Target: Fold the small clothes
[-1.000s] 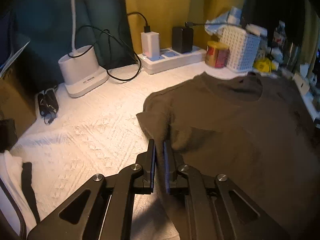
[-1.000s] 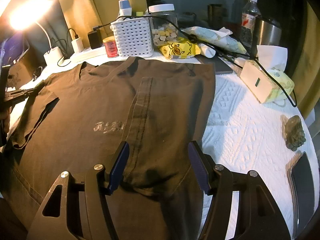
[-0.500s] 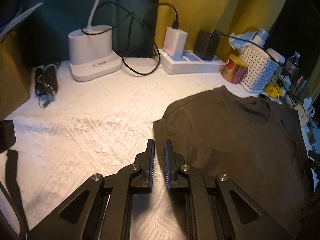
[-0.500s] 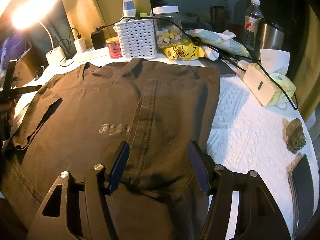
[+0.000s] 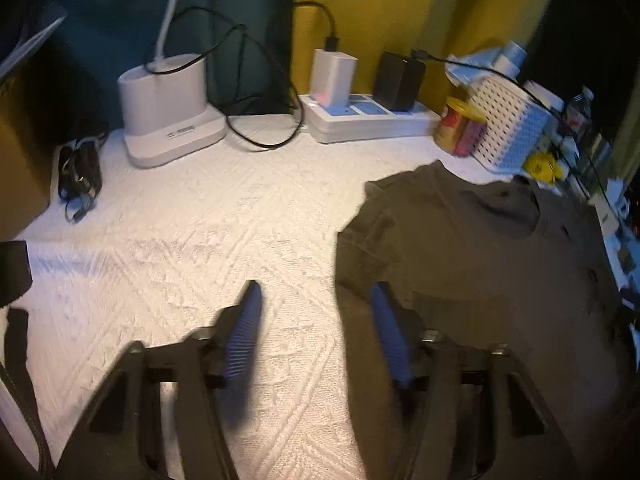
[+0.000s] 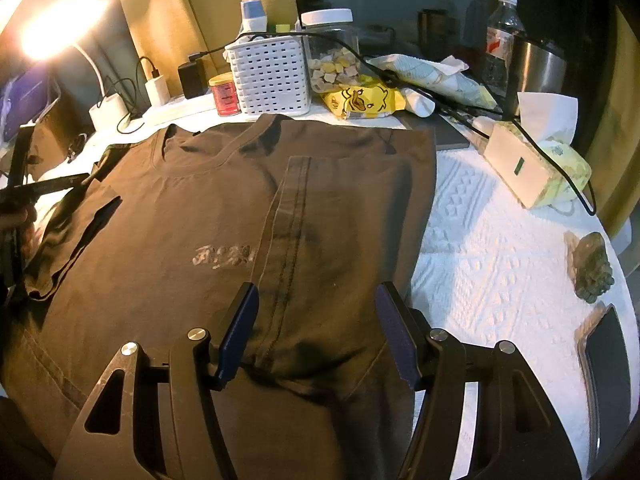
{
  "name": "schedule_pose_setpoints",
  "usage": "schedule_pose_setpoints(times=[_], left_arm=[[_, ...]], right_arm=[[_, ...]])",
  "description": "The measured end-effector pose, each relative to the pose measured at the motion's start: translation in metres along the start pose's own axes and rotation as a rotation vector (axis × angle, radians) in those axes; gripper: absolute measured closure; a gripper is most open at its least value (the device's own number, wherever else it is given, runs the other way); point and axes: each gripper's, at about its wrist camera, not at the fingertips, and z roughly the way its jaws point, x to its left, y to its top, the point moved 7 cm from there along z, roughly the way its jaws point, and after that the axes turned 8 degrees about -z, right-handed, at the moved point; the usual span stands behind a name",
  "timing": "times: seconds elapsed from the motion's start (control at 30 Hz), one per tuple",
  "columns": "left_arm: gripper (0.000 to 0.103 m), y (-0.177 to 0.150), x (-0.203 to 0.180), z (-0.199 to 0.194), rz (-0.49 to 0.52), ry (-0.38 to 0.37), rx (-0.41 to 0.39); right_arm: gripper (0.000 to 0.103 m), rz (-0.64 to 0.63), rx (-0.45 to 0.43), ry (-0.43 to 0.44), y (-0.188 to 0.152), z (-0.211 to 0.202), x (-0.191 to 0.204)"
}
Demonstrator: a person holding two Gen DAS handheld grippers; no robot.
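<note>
A dark brown T-shirt (image 6: 192,216) lies flat on the white textured cloth, its right side folded over the middle and its left sleeve folded inward. In the left wrist view the shirt (image 5: 460,264) fills the right half. My left gripper (image 5: 316,312) is open and empty, above the shirt's left edge, one finger over the cloth and one over the fabric. My right gripper (image 6: 316,320) is open and empty, hovering over the folded right panel near the hem. The left gripper also shows at the far left of the right wrist view (image 6: 44,188).
A lamp base (image 5: 168,112), a power strip with chargers (image 5: 368,116), a red can (image 5: 460,128) and a white basket (image 6: 272,76) line the back. A tissue box (image 6: 536,168), a stone figure (image 6: 592,268) and a dark tablet (image 6: 608,380) lie on the right.
My left gripper let go of the left sleeve, which now lies folded on the shirt, drew back left and opened wide. My right gripper stayed open over the shirt.
</note>
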Motion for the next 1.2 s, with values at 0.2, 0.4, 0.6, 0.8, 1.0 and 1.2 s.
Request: schedule_pose_setpoints(times=[0.2, 0.4, 0.6, 0.8, 1.0, 1.2], left_arm=[[0.103, -0.002, -0.013, 0.002, 0.077, 0.016, 0.001], [0.103, 0.012, 0.015, -0.012, 0.046, 0.148, -0.080], [0.103, 0.007, 0.028, -0.006, 0.058, 0.186, -0.051], [0.102, 0.006, 0.039, -0.018, -0.006, 0.211, -0.045], [0.101, -0.020, 0.029, -0.047, -0.022, 0.124, -0.002], [0.035, -0.054, 0.000, -0.073, -0.018, 0.023, 0.022]], right_arm=[[0.039, 0.010, -0.001, -0.005, -0.001, 0.000, -0.003], [0.039, 0.012, 0.001, -0.005, -0.003, 0.000, -0.005], [0.039, 0.009, -0.001, -0.002, -0.002, 0.001, -0.004], [0.039, 0.007, -0.013, -0.014, 0.000, -0.005, -0.003], [0.039, 0.007, -0.034, -0.025, 0.000, -0.018, -0.001], [0.039, -0.004, -0.052, -0.032, -0.003, -0.035, 0.008]])
